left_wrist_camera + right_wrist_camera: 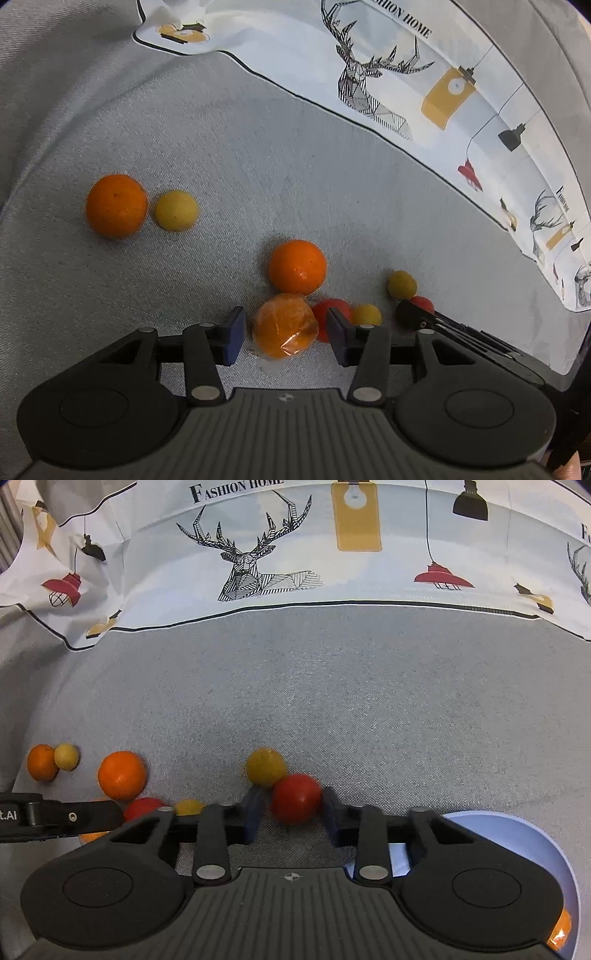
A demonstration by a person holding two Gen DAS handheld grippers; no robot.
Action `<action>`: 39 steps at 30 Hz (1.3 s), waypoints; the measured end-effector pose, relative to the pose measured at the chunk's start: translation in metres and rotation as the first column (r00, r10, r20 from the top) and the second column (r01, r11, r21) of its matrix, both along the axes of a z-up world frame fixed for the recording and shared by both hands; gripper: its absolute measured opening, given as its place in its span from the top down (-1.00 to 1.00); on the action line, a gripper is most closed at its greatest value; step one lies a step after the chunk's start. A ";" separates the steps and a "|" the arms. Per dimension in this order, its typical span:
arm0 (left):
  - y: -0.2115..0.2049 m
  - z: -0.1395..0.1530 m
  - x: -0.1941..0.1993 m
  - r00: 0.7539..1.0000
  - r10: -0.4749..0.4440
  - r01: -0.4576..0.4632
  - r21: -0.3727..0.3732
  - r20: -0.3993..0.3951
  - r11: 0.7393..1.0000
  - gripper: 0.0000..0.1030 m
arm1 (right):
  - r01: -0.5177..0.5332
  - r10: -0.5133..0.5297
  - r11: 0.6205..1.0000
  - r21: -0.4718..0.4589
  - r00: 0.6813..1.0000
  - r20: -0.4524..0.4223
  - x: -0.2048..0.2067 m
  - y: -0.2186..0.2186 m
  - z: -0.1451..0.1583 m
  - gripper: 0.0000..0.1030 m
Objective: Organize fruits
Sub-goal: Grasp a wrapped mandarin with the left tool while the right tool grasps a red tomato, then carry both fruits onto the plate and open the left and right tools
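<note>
Two grippers picking fruit off the grey cloth.
The right gripper (pixel 293 808) pinches a red fruit (pixel 296 799); the left gripper (pixel 286 332) stands half-wide around a wrapped orange (pixel 285 326) and must close next.

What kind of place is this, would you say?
Probably a home, on a bed or sofa: a soft grey fabric surface, a printed cloth reading Fashion Home behind it, and loose fruit such as an orange.

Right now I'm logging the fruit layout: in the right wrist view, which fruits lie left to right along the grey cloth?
Small orange → pale yellow ball → big orange → yellow fruit → red fruit, between the right gripper fingers.
</note>
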State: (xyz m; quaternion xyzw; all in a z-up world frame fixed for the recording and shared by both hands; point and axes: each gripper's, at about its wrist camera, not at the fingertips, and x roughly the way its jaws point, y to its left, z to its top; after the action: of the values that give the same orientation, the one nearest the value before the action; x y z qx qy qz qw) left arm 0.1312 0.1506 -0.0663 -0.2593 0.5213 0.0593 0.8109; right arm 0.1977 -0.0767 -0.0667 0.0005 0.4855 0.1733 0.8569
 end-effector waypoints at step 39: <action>-0.025 0.050 -0.053 0.988 -0.150 0.133 0.310 0.032 0.941 0.19 | 0.054 -0.069 0.992 0.117 0.990 0.125 -0.104 -0.057 0.091 0.42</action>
State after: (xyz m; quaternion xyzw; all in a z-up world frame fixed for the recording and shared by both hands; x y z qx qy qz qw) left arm 0.0779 0.1259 -0.0162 -0.0936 0.5004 0.0740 0.8575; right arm 0.0935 -0.1341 0.0238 0.0530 0.4185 0.1739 0.8899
